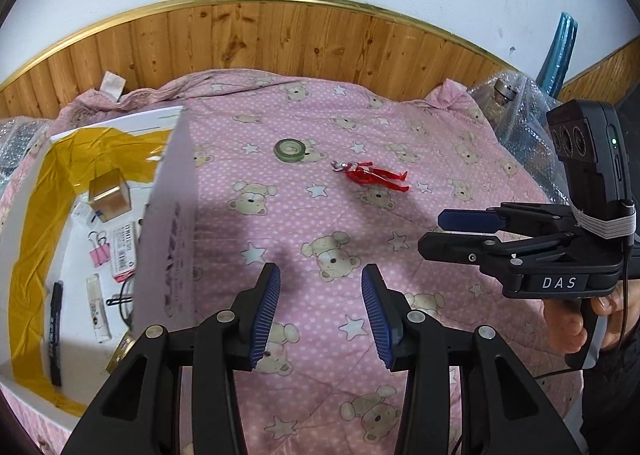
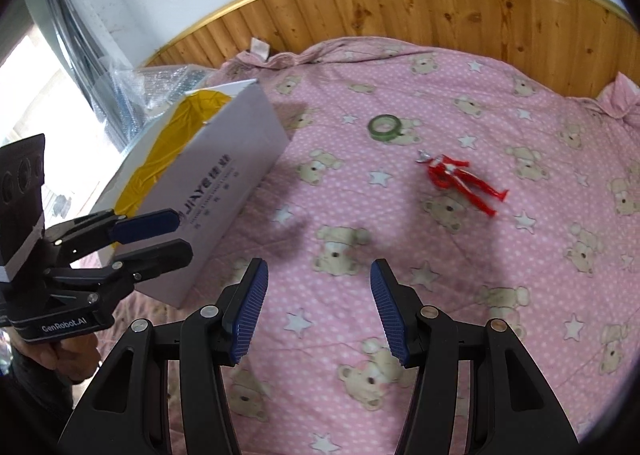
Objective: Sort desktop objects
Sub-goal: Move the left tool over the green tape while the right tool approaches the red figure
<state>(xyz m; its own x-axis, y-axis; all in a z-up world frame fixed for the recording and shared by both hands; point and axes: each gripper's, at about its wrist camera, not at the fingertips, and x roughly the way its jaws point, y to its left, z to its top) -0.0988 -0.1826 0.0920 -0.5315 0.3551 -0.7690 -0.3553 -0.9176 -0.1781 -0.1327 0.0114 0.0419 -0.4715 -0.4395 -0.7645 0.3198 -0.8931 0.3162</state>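
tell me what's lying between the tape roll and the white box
Nothing: between the tape roll and the white box there is only bare pink blanket. Both wrist views show it; the red figure lies on the tape's other side.

"DAS" in white letters on the body of the right claw (image 1: 436,233), seen from the left wrist view. "GenRobot.AI" in white on the body of the left claw (image 2: 176,233), right wrist view. White box (image 2: 224,191) at the bed's left edge: side print reads roughly "JIAYE" plus Chinese characters, too blurred to read. Labels inside the box unreadable.
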